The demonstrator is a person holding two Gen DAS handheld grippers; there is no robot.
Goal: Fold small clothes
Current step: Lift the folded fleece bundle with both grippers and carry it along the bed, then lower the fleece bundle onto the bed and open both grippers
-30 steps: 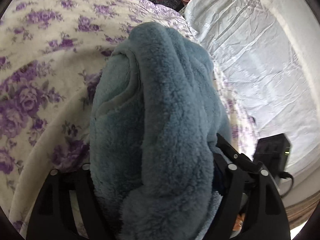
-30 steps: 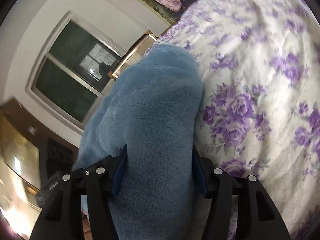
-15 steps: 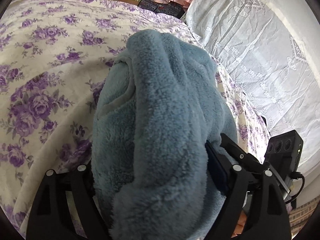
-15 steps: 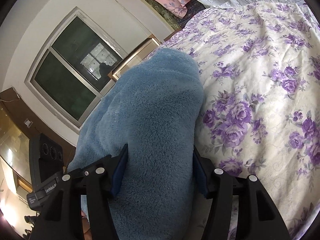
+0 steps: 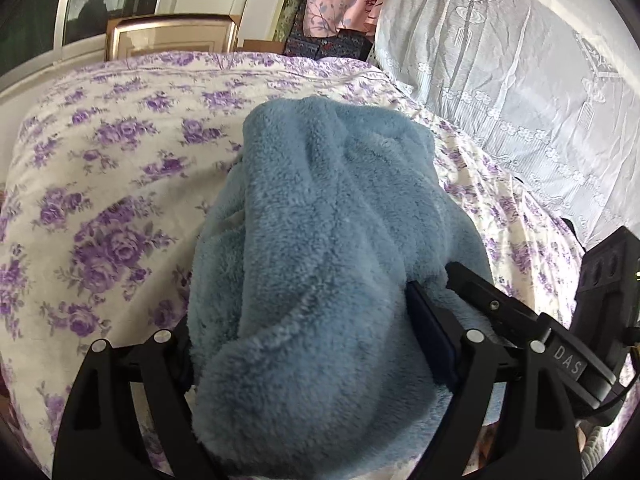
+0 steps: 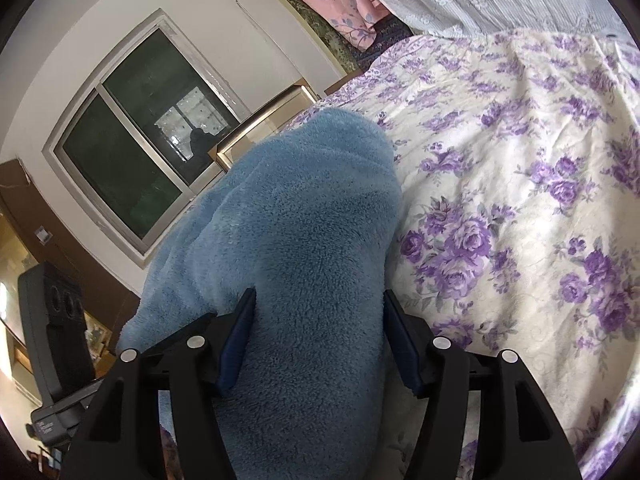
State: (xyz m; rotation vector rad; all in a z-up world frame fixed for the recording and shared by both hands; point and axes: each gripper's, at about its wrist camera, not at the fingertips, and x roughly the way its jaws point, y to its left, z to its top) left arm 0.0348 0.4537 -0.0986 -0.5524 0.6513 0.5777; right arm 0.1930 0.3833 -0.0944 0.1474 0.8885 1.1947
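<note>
Here a blue fleece garment lies bunched in a thick roll above the floral bedspread, held up off it at the near end by both grippers. The left gripper stands spread wide around the roll, the fleece filling the gap and bulging against both dark pads. The right gripper takes a narrower part of the same garment; its jaws are opening, with the fleece between them and touching the blue pads on either side.

The letters "DAS" show white on the right gripper's body in the left wrist view, at the lower right. A small label on the black camera block in the right wrist view is too small to read.

The garment's shape, sleeves or legs cannot be made out, since the roll hides its own underside and its near end is cut off by the frame. Behind the bed stand a window and a white lace curtain.
</note>
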